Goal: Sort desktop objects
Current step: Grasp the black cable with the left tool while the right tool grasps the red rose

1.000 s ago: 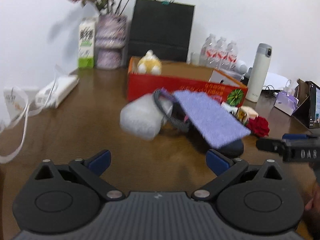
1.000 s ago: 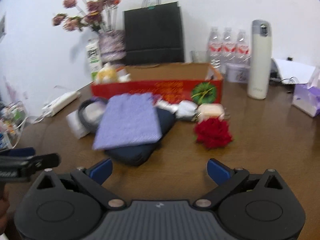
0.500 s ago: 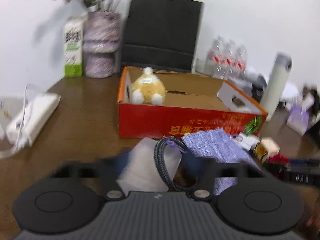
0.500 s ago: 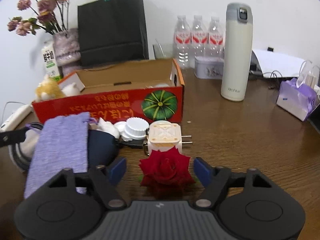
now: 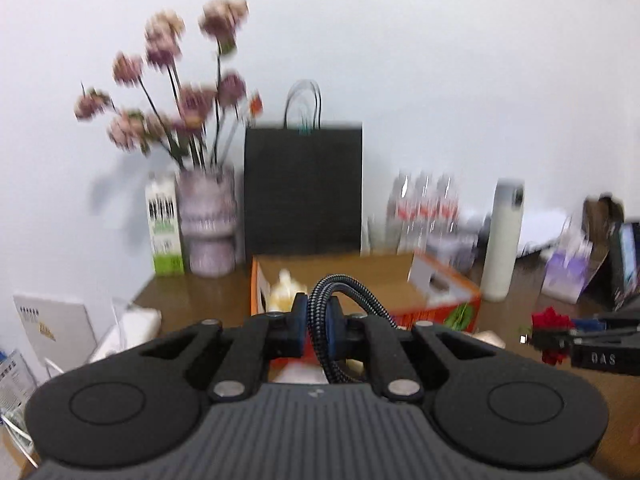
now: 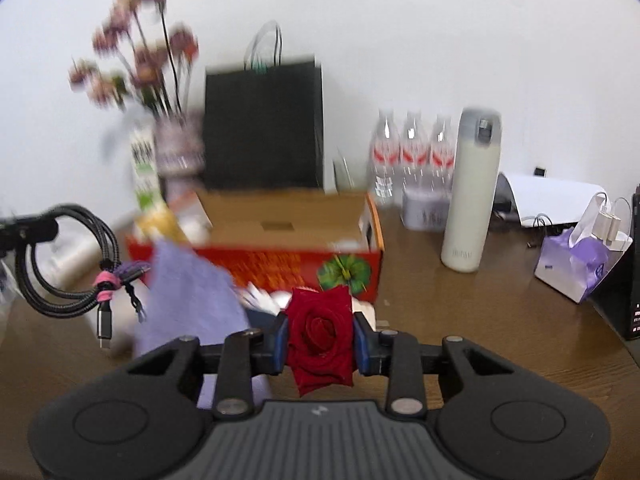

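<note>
Braided black charging cable [image 5: 320,312] sits pinched between the blue pads of the left gripper [image 5: 318,320] in the left wrist view, its jaws closing tightly on the loop, which arches up and over to the right. Behind it an open red cardboard box [image 5: 448,304] stands on the brown wooden table [image 5: 200,300], with a yellow plush toy [image 5: 282,294] inside at its left end. Against the white wall stand a black paper bag [image 5: 304,188], a vase of pink flowers [image 5: 206,220], a green and white carton [image 5: 164,232], a cluster of water bottles [image 5: 424,212] and a white thermos [image 5: 502,240], all blurred. At the right edge the other gripper's tip shows, holding a red rose [image 5: 550,332]. In the right wrist view, the right gripper [image 6: 320,340] has its jaws closing on the red rose [image 6: 320,336], both blue pads pressing the bloom's sides, held above the table [image 6: 480,312]. To the left the coiled cable [image 6: 64,264] hangs in the air from the left gripper's tip, a pink tie around its strands and a plug dangling below. A lilac cloth [image 6: 188,300] lies in front of the red box [image 6: 280,264], which bears a green pumpkin picture. The thermos [image 6: 472,192] stands to the right, and a purple tissue pack [image 6: 572,264] lies further right.
</note>
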Demonstrator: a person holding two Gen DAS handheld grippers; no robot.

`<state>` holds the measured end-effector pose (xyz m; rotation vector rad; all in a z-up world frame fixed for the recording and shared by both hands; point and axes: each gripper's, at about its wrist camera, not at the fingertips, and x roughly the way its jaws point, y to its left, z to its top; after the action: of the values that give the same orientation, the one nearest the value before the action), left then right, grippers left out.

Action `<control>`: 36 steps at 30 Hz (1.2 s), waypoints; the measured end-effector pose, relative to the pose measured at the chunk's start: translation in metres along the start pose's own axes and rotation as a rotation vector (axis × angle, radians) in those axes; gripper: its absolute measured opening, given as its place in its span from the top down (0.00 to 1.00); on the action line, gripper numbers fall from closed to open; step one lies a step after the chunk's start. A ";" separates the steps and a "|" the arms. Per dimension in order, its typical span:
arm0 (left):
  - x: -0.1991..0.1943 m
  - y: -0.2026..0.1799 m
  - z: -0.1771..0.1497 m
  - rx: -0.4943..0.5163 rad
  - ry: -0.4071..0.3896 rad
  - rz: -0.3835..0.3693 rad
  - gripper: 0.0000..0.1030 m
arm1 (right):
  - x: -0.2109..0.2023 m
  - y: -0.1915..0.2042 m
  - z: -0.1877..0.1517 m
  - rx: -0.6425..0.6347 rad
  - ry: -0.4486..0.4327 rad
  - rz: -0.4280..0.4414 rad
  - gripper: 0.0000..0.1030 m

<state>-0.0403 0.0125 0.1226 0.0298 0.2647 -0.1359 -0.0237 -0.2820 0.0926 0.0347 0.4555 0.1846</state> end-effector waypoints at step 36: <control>0.357 0.036 0.075 -0.010 0.470 0.045 0.41 | 0.350 -0.056 0.146 0.145 0.352 -0.039 0.29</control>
<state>0.3253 -0.0017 0.1014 0.0579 0.7337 -0.0808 0.3584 -0.2716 0.0678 0.1371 0.8196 0.1185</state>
